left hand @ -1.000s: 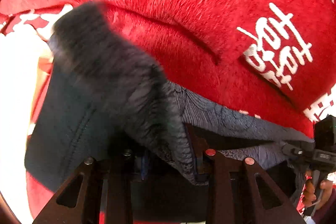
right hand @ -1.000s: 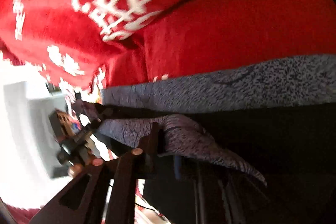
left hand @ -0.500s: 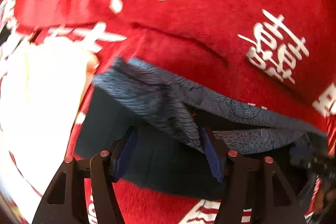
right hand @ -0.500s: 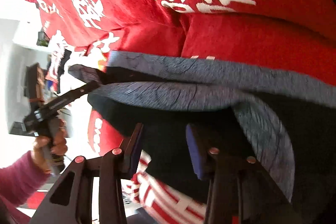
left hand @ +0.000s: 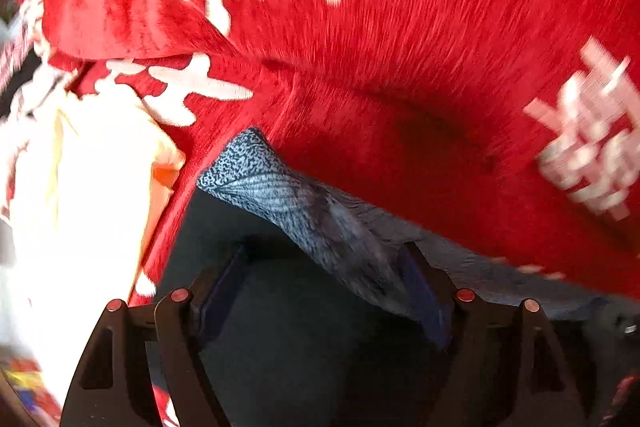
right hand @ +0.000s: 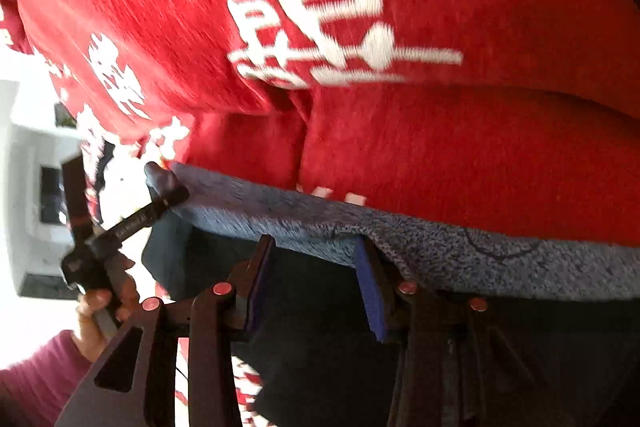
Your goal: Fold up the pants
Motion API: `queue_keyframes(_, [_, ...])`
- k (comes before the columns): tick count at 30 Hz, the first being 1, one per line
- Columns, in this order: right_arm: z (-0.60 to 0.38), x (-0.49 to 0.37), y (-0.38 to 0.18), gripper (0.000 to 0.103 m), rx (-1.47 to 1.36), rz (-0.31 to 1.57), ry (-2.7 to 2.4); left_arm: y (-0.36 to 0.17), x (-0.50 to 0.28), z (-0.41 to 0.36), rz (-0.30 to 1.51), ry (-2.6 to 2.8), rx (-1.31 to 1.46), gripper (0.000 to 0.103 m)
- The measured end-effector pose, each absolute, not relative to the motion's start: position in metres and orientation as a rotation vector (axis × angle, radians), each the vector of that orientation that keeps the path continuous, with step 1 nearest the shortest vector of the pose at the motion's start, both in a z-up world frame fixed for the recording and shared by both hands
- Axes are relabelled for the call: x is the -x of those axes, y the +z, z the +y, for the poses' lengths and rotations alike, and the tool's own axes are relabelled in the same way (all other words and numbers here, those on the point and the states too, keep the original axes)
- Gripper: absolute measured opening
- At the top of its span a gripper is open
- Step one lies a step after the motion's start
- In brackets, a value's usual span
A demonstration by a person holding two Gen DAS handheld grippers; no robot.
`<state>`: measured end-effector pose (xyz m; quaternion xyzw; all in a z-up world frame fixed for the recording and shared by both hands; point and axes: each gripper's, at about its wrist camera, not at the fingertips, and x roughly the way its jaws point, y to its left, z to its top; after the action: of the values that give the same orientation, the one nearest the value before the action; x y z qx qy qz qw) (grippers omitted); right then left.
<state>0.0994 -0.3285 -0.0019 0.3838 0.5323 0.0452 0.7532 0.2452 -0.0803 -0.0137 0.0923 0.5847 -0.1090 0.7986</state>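
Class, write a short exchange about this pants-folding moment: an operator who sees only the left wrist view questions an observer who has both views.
Operator: My left gripper has just been opening, and the grey edge of the pants lies loose between its jaws. What is the other one doing?
Observer: The right gripper hangs over that same edge further along, jaws apart, pressing on nothing.
Operator: What holds my gripper?
Observer: A hand in a pink sleeve. Your gripper's tip sits at the corner of the pants.
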Motion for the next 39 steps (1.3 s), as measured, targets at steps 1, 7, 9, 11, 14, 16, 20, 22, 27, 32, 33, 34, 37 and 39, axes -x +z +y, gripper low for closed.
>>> queue_keyframes(1, [-0.325,-0.098,0.005,0.051,-0.792,1.161,0.116,-0.004,-0.238,-0.079,1.233,-0.248,-0.201,0.079])
queue_keyframes(7, [-0.318,-0.097,-0.009,0.051,-0.750,1.248,0.126,-0.042,-0.215,-0.096,1.281,-0.228,-0.443,0.079])
queue_keyframes(9, [-0.325,-0.099,-0.019,0.051,-0.757,1.258,0.107,-0.053,-0.223,-0.093,1.285,-0.200,-0.389,0.091])
queue_keyframes(11, [-0.341,-0.094,-0.020,0.051,-0.828,1.220,0.071,-0.051,-0.231,-0.091,1.286,-0.163,-0.350,0.091])
queue_keyframes(14, [-0.358,-0.077,0.000,0.052,-0.833,1.158,0.025,-0.035,-0.222,-0.092,1.285,-0.185,-0.376,0.091])
queue_keyframes(16, [-0.365,-0.058,0.017,0.063,-0.818,1.133,0.022,-0.019,-0.206,-0.093,1.275,-0.243,-0.395,0.091])
queue_keyframes(20, [-0.369,0.003,0.044,0.064,-0.877,1.097,-0.004,0.011,-0.154,-0.099,1.287,-0.406,-0.422,0.091])
queue_keyframes(22, [-0.366,0.040,0.054,0.064,-0.900,1.092,-0.044,0.017,-0.122,-0.107,1.301,-0.502,-0.446,0.091])
queue_keyframes(27, [-0.342,0.148,0.056,0.064,-0.990,1.087,-0.192,0.013,-0.040,-0.138,1.333,-0.703,-0.510,0.091])
queue_keyframes(32, [-0.324,0.265,0.051,0.065,-1.123,1.040,-0.367,0.022,0.040,-0.169,1.378,-0.889,-0.464,0.091])
queue_keyframes(33, [-0.320,0.291,0.049,0.065,-1.148,1.020,-0.408,0.023,0.054,-0.175,1.386,-0.921,-0.456,0.091])
queue_keyframes(34, [-0.318,0.307,0.047,0.065,-1.163,1.008,-0.433,0.025,0.063,-0.182,1.389,-0.955,-0.448,0.091])
queue_keyframes(37, [-0.318,0.353,0.029,0.065,-1.228,0.966,-0.515,0.032,0.091,-0.209,1.377,-1.060,-0.440,0.091])
queue_keyframes(39, [-0.322,0.379,0.014,0.065,-1.287,0.940,-0.559,0.028,0.105,-0.224,1.390,-1.093,-0.435,0.091])
